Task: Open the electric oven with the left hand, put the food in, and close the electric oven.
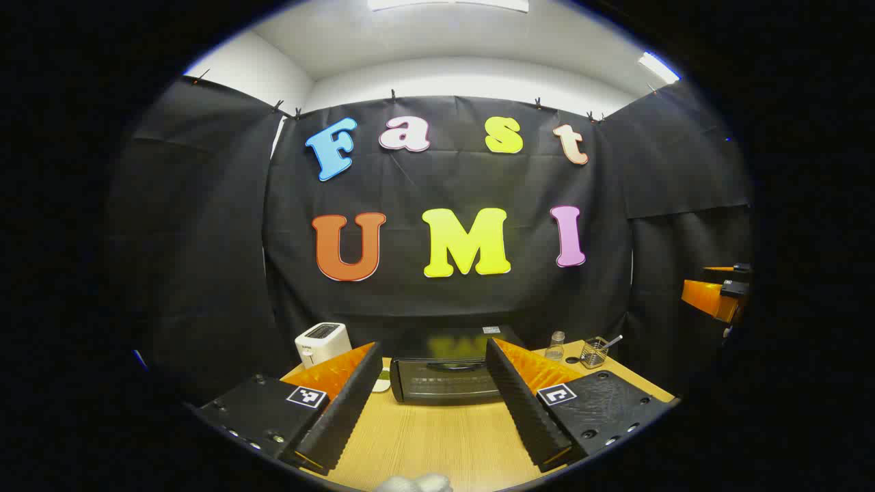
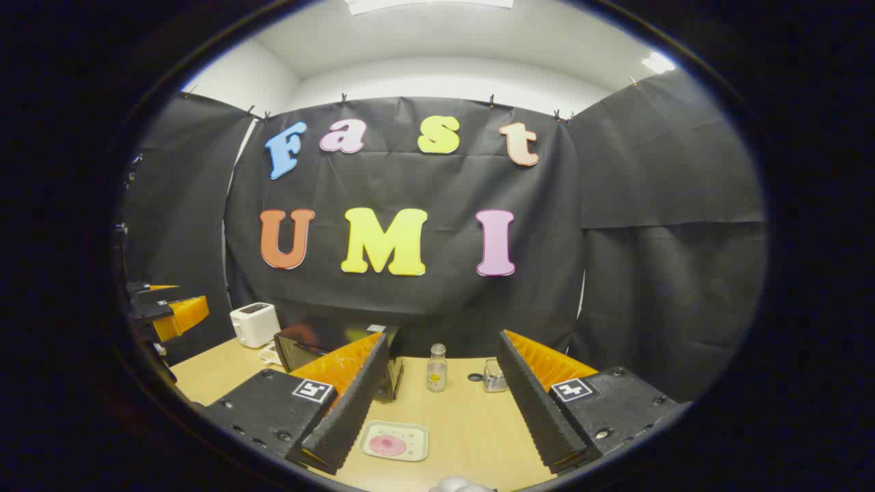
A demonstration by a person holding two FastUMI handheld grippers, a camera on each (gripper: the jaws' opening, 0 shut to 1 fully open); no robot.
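Both hand-held grippers [image 1: 434, 403] [image 2: 441, 403] released over table [image 1: 437, 437], toaster [image 1: 322, 343], jar [image 2: 436, 367] beside closed oven [image 1: 444, 379]

A wooden table [image 2: 465, 424] holds all the things. At the back, by the black wall, sits a black oven [image 1: 448, 378] with its door shut. A white toaster [image 1: 322, 343] stands just to the left of the oven. To the right of the oven are a small clear bottle [image 2: 437, 367] and a wire cup [image 2: 493, 376], near each other. A flat tray [image 2: 394, 441] with pink food [image 2: 386, 445] on it lies closer to the front, well apart from the bottle.
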